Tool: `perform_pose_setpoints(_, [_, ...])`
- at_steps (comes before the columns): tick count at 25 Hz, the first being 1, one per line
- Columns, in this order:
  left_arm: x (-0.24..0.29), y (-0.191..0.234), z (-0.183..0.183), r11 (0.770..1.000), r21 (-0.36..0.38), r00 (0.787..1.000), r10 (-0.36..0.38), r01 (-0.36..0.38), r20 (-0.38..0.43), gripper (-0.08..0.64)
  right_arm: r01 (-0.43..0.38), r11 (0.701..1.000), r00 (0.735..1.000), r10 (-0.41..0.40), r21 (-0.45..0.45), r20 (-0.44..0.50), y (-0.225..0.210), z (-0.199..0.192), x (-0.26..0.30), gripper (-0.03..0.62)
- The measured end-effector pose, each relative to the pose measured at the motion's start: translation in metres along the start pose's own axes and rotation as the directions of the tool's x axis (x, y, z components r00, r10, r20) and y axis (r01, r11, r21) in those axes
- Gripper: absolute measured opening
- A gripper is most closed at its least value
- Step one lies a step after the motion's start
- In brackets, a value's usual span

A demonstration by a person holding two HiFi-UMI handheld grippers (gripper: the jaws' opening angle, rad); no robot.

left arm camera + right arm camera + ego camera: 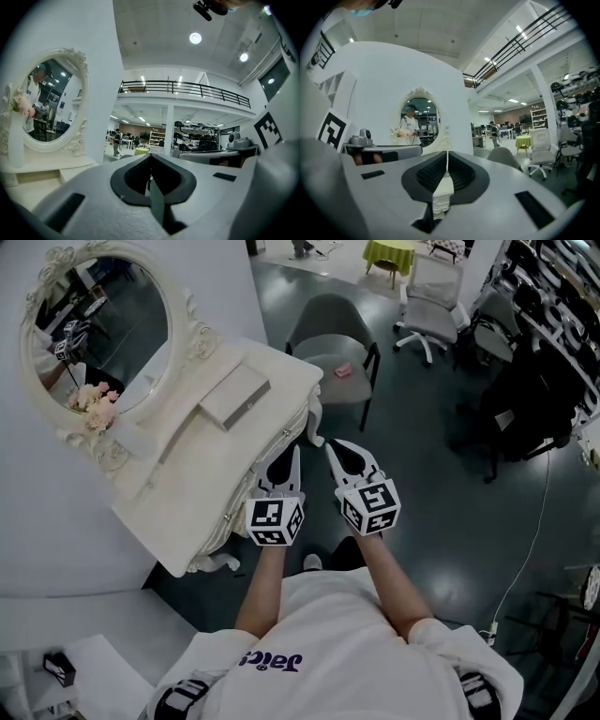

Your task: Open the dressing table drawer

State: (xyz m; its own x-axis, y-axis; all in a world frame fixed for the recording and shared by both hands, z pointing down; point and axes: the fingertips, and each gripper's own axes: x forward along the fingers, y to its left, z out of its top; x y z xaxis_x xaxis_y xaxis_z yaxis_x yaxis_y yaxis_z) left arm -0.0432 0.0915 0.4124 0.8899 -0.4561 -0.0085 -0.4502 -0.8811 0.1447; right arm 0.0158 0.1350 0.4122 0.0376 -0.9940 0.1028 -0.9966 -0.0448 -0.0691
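Drawer [286, 439] sits shut in the table's [187, 486] front edge, just beside the left tool [293, 456] and right tool [331, 446], both closed and empty; probably light, rigid, sliding straight out by its pull, unseen here.

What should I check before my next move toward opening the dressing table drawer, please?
1. Left gripper empty, jaws together: ok.
2. Right gripper empty, jaws together: ok.
3. Jaws wide enough to take a handle: not ok, both are shut.
4. Drawer handle located: cannot tell; the dressing table front is seen edge-on.
5. Both grippers near the table's front edge: ok.
6. Chair apart from the grippers: ok.
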Motion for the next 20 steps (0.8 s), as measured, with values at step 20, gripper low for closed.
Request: perform_pose_setpoints(20, [0.13, 0.136, 0.02, 0.905, 0.007, 0.904, 0.425, -0.426, 0.037, 0.015, -0.433, 0.901, 0.898, 0.431, -0.005, -0.092, -0.05, 0.03, 0.23, 0.018])
